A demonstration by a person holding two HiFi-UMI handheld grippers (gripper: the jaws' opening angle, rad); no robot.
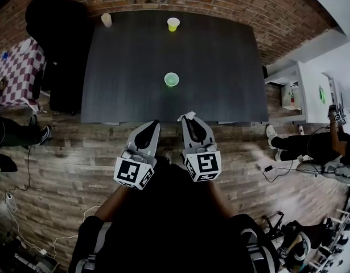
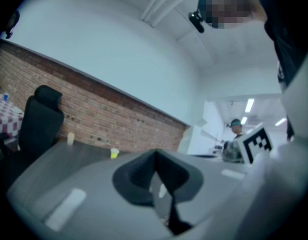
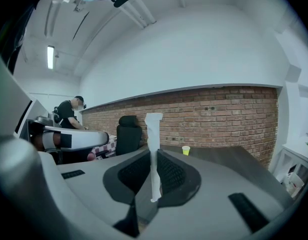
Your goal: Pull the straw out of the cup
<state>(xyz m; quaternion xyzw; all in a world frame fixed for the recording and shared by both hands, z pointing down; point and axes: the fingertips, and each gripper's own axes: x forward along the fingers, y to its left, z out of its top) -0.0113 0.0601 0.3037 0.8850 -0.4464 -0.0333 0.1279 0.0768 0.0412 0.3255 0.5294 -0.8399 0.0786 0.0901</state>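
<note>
One straw [image 3: 153, 134], clear of the cup [image 1: 171, 79]
It stood upright, pinched in the right gripper's [image 1: 193, 121] closed jaws, well apart from the green cup on the table [image 1: 226, 67]. A steady pinch should keep it from slipping. Both grippers hung near the person's body; the left gripper's [image 2: 155, 158] jaws were together, empty.

Even indoor light; fisheye bend and dark corners in all views.
Ceiling strips [image 2: 250, 105] glow beyond and right of the left tongs [image 2: 155, 160], whose view is soft throughout. The straw [image 3: 154, 129] pinched in the right tongs [image 3: 152, 156] is crisp. The floor [image 1: 251, 152] right of them smears. The surface [image 1: 220, 67] ahead is dim.
</note>
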